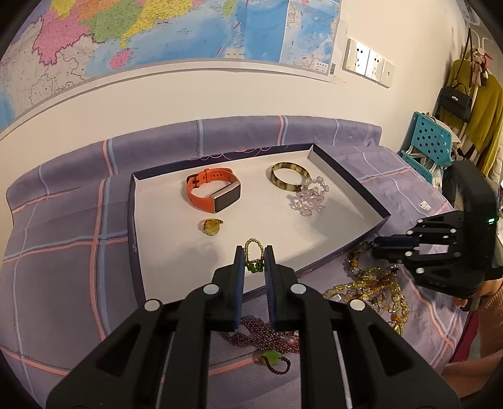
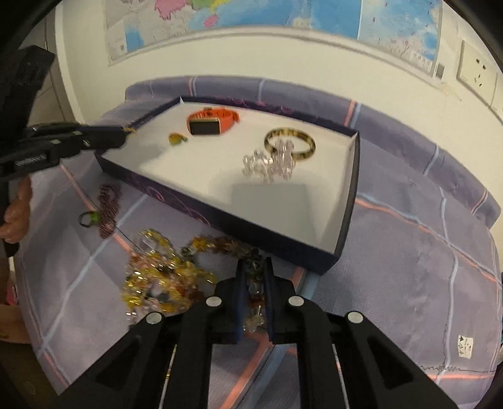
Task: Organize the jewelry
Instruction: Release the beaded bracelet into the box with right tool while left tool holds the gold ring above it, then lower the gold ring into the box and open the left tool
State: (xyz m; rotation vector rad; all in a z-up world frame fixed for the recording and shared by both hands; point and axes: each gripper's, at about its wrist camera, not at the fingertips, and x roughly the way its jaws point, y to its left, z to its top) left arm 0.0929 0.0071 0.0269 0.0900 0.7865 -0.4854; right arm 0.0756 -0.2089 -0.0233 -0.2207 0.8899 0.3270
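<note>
Two fisheye views are taken from the grippers, each angled down along its own fingers at a bed. In the left wrist view the shallow box [image 1: 382, 217] is seen close, toward 12 o'clock, with the right gripper [image 1: 378, 243] at 3 o'clock. In the right wrist view the same box [image 2: 352, 201] is seen from its other near corner, with the left gripper [image 2: 125, 133] at 9 o'clock. Shared by both views are the box, the wall map [image 1: 157, 28] and the checked bedcover [image 1: 63, 267]
</note>
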